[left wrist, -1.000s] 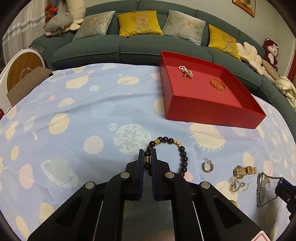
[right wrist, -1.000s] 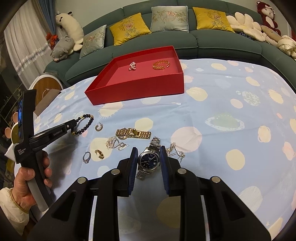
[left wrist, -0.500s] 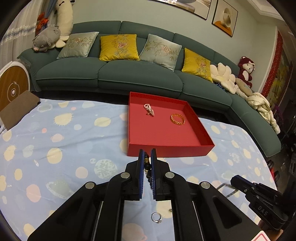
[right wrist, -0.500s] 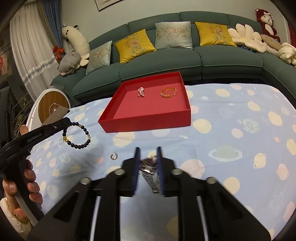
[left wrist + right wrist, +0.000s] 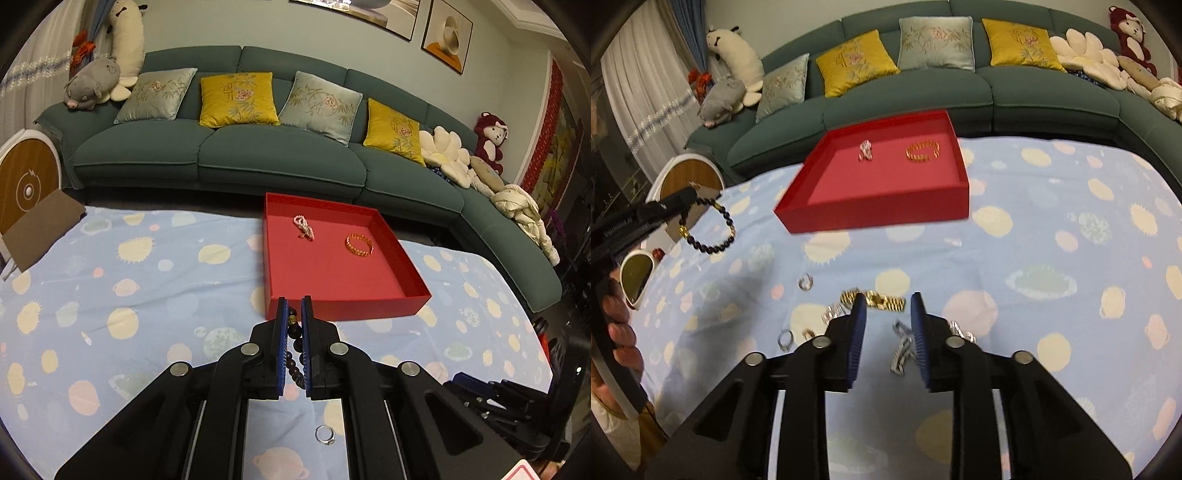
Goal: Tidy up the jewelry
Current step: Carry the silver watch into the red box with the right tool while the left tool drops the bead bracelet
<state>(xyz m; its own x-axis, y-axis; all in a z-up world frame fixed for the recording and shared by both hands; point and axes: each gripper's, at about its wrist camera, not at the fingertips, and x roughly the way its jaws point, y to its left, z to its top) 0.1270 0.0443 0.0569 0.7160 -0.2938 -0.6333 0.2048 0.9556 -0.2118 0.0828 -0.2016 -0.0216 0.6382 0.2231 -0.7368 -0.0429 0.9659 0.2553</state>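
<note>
1. On the far part of the cloth (image 5: pixel 147 295), close to its far edge, stood the red tray (image 5: pixel 343 306); it held a pearl piece (image 5: pixel 303 228) and a gold bracelet (image 5: pixel 359 245), lying apart on the tray floor.
2. Left gripper (image 5: pixel 294 314): clenched on the bead bracelet (image 5: pixel 295 354), raised clear of the cloth just short of the tray's near wall. From the right wrist view the dark beads with gold spacers hung as a loop (image 5: pixel 709 229) below the tips, at the cloth's left side.
3. Right gripper (image 5: pixel 886 314): jaws opening over the jewelry heap near the cloth's near edge. A silver watch (image 5: pixel 903 350) lay on the cloth between the pads, nearer the right one; no pad pressed on it, so the grip was released.
4. Gold band (image 5: pixel 875 300): flat on the cloth, just beyond the right gripper's tips.
5. Silver chain pieces (image 5: pixel 833 314): beside the left pad, partly hidden.
6. Hoop (image 5: pixel 805 282): alone on the cloth, left of the gold band.
7. Ring (image 5: pixel 785 339) and a small gold earring (image 5: pixel 809 334): near the left pad, close to each other.
8. Ring, left wrist view (image 5: pixel 325 435): on the cloth below the left gripper's body.
9. Hand (image 5: pixel 617 332): at the left edge, around the left gripper's handle.
10. Sofa (image 5: pixel 258 155) with cushions: beyond the cloth's far edge.
</note>
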